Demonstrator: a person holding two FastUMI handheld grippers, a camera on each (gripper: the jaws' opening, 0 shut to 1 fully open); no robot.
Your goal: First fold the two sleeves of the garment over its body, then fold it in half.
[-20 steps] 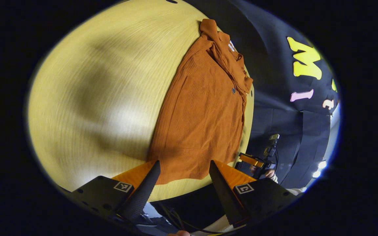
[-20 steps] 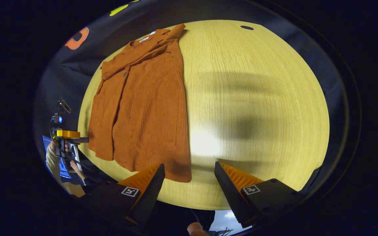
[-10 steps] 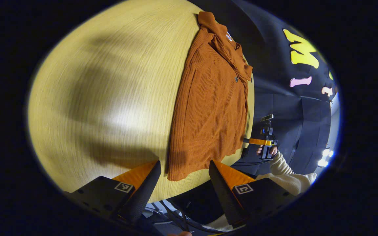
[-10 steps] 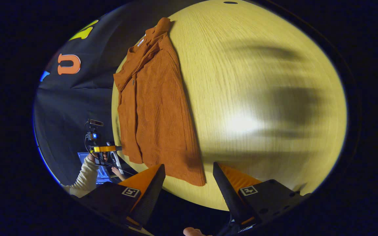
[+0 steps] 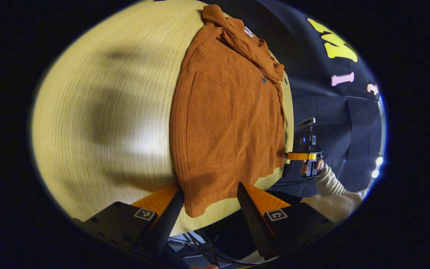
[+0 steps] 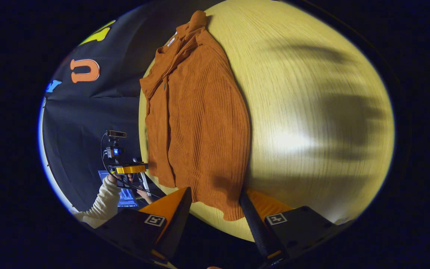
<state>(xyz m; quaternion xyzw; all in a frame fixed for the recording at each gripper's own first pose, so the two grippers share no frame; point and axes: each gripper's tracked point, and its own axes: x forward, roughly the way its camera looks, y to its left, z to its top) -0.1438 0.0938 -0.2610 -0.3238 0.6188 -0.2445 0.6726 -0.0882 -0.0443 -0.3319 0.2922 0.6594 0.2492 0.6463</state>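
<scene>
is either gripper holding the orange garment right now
No: in the left gripper view the left gripper stands open at the garment hem, and the right gripper is open too.

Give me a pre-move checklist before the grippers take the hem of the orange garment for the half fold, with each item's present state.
1. Sleeves folded over the body: ok; the garment lies as a narrow panel on the table, no sleeve sticking out.
2. Left gripper open: ok; its fingers stand apart around the near hem corner, not pressing it.
3. Right gripper open: ok; the other hem corner lies between its fingers.
4. Fingers under the hem: cannot tell.
5. Cloth flat along the fold path: ok, apart from the bunched collar at the far end.
6. Bare table beside the garment: ok.
</scene>
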